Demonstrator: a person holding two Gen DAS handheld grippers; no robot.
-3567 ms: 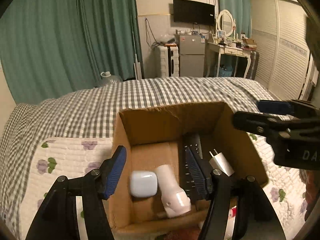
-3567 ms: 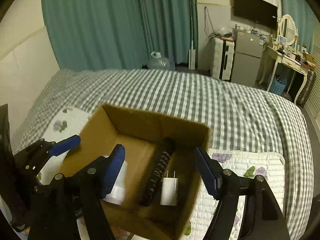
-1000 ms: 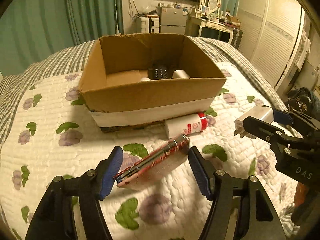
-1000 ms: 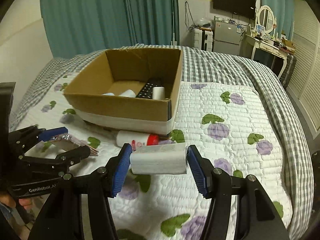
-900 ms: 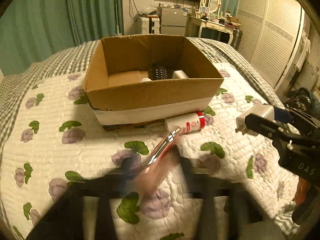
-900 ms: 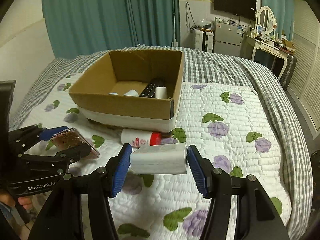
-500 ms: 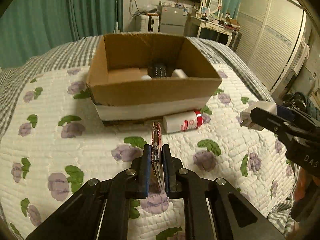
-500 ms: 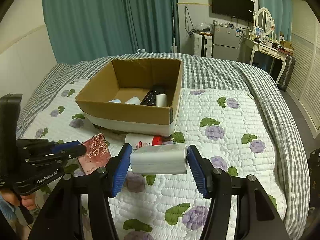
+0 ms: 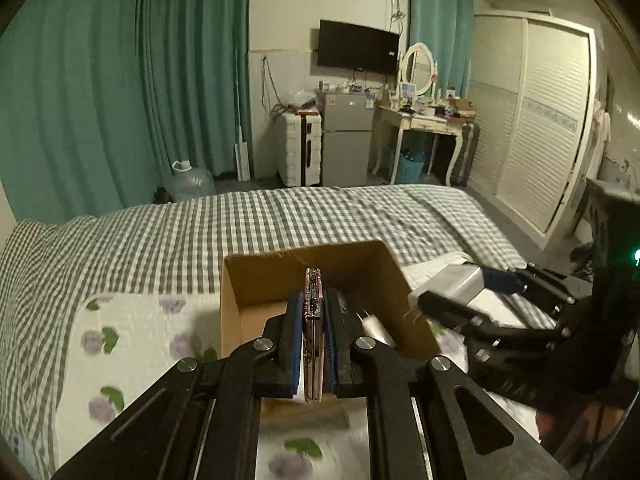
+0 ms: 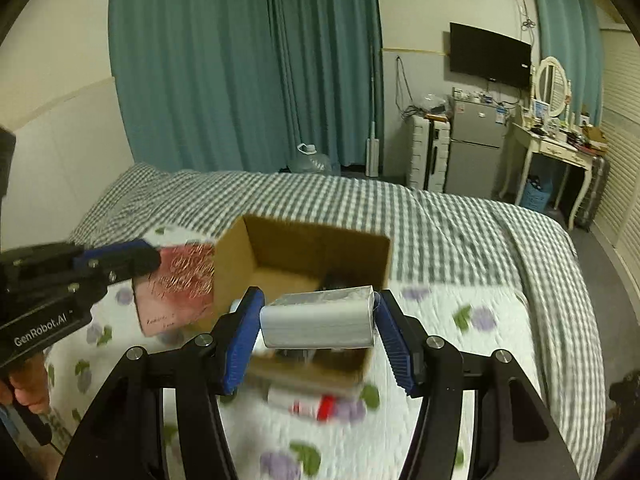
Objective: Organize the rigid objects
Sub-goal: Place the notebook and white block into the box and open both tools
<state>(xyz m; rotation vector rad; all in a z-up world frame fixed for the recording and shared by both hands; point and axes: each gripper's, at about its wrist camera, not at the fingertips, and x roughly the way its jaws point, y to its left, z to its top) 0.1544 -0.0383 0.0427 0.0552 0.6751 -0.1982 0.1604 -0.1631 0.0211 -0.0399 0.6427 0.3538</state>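
An open cardboard box (image 9: 256, 276) (image 10: 296, 252) sits on the flowered quilt. My left gripper (image 9: 313, 312) is shut on a thin pink patterned case (image 9: 313, 320), held edge-on above the box's near side; the case's pink face (image 10: 176, 292) shows in the right wrist view at the box's left. My right gripper (image 10: 318, 316) is shut on a white charger block (image 10: 320, 318), held over the box's front wall; it also shows at the box's right in the left wrist view (image 9: 452, 286). A dark remote (image 10: 332, 280) lies inside the box.
A white bottle with a red cap (image 10: 304, 402) lies on the quilt (image 10: 472, 344) in front of the box. A grey checked blanket (image 9: 200, 232) covers the far bed. Beyond it stand a water jug (image 9: 188, 182), fridge (image 9: 344, 152) and dressing table (image 9: 424, 124).
Both grippers have risen and moved forward to the box, carrying the pink case and the charger. Earlier still, the left gripper closed on the case, which had lain loose between its fingers.
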